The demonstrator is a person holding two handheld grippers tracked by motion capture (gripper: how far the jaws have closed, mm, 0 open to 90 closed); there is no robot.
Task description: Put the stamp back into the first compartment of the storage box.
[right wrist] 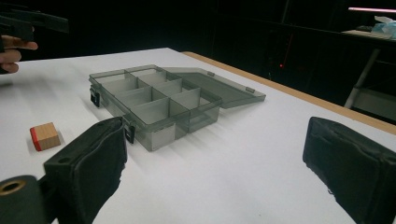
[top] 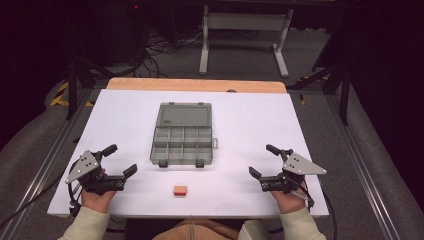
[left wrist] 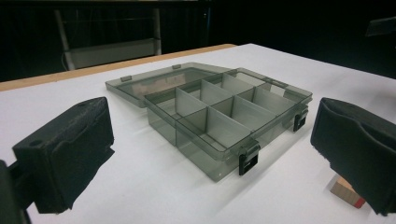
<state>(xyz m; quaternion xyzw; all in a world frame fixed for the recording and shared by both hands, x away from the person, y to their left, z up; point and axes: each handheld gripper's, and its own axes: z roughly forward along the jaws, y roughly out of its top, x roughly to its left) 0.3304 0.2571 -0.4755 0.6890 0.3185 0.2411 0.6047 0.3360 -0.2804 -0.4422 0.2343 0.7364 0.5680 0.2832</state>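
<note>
Both grippers, left [top: 119, 159] and right [top: 263, 159], are held spread and empty near the desk's [top: 125, 107] front edge, so nothing seems begun; the wooden block [top: 180, 190] must likely be pinched next for the open organizer box [top: 181, 144].

A lab or test room: grey carpeted floor [top: 310, 55], tangled black cables [top: 160, 47], metal rails [top: 367, 175] flanking a white-topped wooden desk [top: 260, 115], dark surroundings

Readable text: none in any of the three views.
Compartment box [top: 181, 133]: smoky clear plastic at the centre of the frame, no label or brand legible on lid or walls.
Wooden block [top: 180, 190]: lower centre of the frame, plain faces with one red side, no lettering.
Bench [top: 125, 107]: white surface, unmarked.
</note>
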